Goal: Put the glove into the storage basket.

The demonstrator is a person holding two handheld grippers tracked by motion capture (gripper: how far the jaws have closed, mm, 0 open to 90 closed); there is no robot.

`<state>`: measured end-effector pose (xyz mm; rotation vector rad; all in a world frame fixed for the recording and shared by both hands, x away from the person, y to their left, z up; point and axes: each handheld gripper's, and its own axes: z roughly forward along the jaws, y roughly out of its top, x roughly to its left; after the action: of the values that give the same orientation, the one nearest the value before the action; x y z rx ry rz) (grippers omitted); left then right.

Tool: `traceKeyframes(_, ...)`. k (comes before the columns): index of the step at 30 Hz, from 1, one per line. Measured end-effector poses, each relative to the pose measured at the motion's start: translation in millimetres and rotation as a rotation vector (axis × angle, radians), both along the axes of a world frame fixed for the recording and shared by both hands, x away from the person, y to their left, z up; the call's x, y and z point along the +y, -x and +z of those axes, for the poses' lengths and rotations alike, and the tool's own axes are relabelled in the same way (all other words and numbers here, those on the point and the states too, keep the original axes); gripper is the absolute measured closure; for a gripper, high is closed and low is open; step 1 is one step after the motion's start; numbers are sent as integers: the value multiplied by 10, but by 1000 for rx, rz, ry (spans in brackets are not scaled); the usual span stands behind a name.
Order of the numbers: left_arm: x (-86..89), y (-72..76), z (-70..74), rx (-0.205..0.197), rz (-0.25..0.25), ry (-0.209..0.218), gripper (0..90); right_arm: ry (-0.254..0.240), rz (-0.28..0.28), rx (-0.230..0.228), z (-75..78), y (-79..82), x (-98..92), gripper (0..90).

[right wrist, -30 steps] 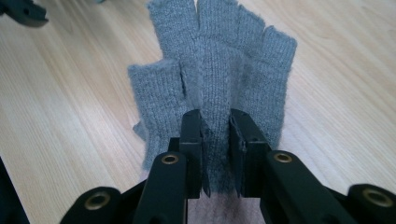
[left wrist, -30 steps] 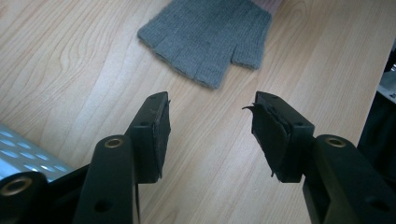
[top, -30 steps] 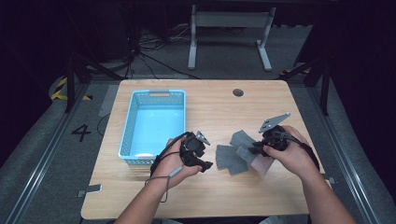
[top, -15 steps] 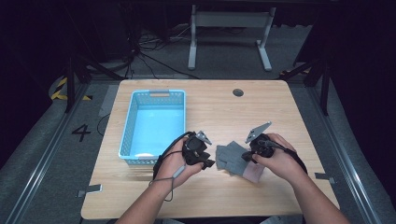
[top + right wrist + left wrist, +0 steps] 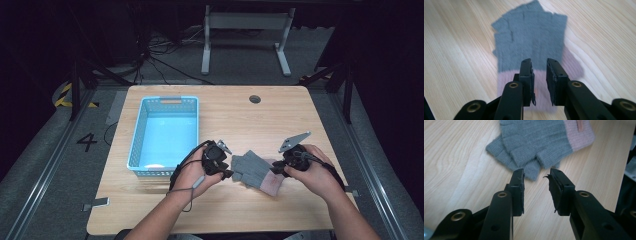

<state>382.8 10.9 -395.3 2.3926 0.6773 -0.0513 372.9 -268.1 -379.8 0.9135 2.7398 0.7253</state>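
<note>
A pair of grey fingerless gloves [image 5: 254,169] with pink cuffs lies stacked flat on the wooden table, between my two grippers. My left gripper [image 5: 229,174] sits at the finger ends; in the left gripper view its jaws [image 5: 536,176] have just been closing and stand apart, with nothing between them, just short of the grey knit [image 5: 536,140]. My right gripper [image 5: 276,170] is at the cuff end. Its jaws [image 5: 539,63] have just been opening and hover a narrow gap apart over the pink cuff [image 5: 506,82], gripping nothing.
A light blue plastic basket [image 5: 165,102] stands on the table's left half, just left of my left hand. A round cable hole [image 5: 255,99] sits near the far edge. Bare wood lies beyond the gloves and to their right.
My right gripper has moved left and down to the cuff end. The gloves, bunched and partly lifted before, now lie flat. The left hand has stayed put.
</note>
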Motion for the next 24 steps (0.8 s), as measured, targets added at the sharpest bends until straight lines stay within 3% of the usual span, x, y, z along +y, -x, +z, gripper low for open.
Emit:
traceKeyframes(1,-25,-33,-15,19,4,10,655,3,-9,6,1,12,-45,743)
traceKeyframes(6,-79,-92,-46,37,-14,21,620,12,-45,21,-26,36,-211,726)
traceKeyframes(11,-136,-157,-97,41,-20,-38,642,32,-80,50,-80,27,-337,701)
traceKeyframes(17,-186,-188,-171,38,-32,-80,642,107,-59,123,-193,17,-409,653)
traceKeyframes(24,-195,-210,-227,16,-50,-84,632,123,-33,140,-269,-1,-378,651)
